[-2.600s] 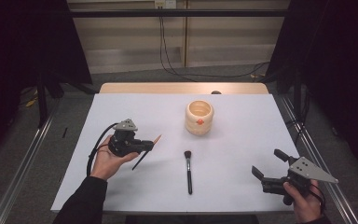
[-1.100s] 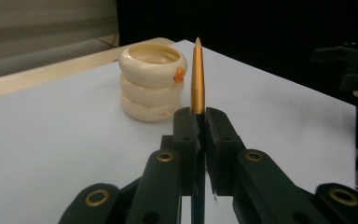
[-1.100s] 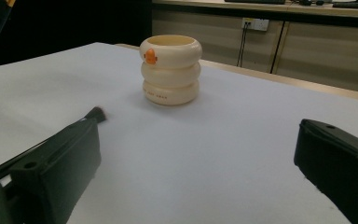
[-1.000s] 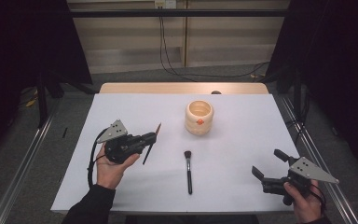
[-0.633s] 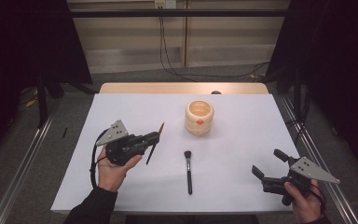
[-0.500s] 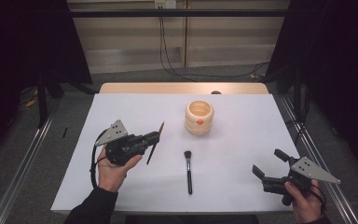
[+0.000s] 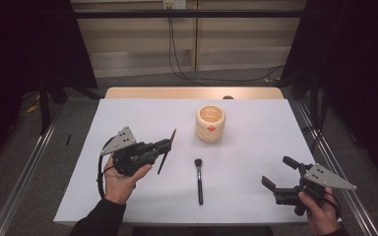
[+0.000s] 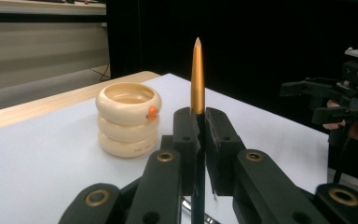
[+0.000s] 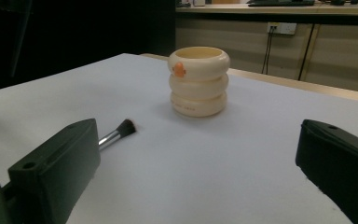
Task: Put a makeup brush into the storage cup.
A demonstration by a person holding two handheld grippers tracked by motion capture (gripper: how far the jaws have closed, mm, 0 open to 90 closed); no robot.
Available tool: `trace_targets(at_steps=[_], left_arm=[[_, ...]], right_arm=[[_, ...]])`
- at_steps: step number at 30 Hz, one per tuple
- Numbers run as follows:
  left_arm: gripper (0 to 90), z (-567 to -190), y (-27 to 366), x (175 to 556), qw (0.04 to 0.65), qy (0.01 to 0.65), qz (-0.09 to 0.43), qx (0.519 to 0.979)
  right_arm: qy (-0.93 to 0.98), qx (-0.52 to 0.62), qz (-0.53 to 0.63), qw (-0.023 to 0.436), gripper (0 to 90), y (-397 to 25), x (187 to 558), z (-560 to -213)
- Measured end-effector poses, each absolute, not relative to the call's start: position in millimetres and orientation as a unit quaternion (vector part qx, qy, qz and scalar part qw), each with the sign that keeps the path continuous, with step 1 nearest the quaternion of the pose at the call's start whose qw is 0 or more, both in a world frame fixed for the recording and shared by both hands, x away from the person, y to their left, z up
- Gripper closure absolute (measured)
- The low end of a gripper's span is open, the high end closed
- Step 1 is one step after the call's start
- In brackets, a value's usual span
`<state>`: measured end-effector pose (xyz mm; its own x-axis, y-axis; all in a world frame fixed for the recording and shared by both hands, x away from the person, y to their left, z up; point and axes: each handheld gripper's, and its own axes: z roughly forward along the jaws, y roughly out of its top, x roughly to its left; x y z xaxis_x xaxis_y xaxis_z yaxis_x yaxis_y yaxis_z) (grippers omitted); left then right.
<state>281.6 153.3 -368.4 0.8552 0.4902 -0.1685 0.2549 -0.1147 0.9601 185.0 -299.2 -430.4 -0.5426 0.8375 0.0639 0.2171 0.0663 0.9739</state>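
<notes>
1. Left hand (image 7: 120,179), at approx 8 o'clock on the white table (image 7: 128,118), grips the left gripper (image 7: 163,145), lifted off the surface, grey plate on top, black cable looping down by the wrist.
2. Left gripper's jaws closed tight on a thin pencil-like stick (image 7: 167,151); in the left gripper view the stick (image 8: 197,77) stands up from betw the pads, gold-orange w/ a pointed tip. In the high view it runs slanted, tip toward 1 o'clock, dark lower end toward 7 o'clock, clear of the table as far as can be told.
3. Makeup brush (image 7: 198,178) lies flat near table centre, slightly toward 6 o'clock: bristle head at the 12 o'clock end, black handle toward 6. Just right of the stick, not touching. In the right gripper view its bristles (image 9: 127,126) and metal ferrule show past the left jaw.
4. Cream ringed pot (image 7: 210,123), three stacked rings, orange mark on the side, open top, stands upright approx 12–1 o'clock from centre, well apart from brush and both grippers. Inside: cannot tell what it holds.
5. Right hand (image 7: 320,214) at approx 4–5 o'clock holds the right gripper (image 7: 281,172), low, near the table edge; jaws spread wide, nothing betw them, pointing toward 10 o'clock.
</notes>
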Motion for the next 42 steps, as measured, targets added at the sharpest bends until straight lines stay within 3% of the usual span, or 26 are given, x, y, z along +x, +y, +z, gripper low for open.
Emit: trace_targets(at_steps=[7,26,42], left_arm=[[83.8,-371.4,149.0,281.9,0.615,0.248,0.092,0.743],[83.8,-374.7,146.5,290.3,0.615,0.256,0.086,0.741],[83.8,-379.4,149.3,308.9,0.619,0.264,0.07,0.737]], right_arm=[[0.69,0.369,0.57,0.252,0.0,-288.2,191.6,-422.2],[0.703,0.333,0.595,0.203,10.6,-249.6,227.8,-404.2],[0.717,0.316,0.604,0.149,9.8,-228.0,264.4,-386.9]])
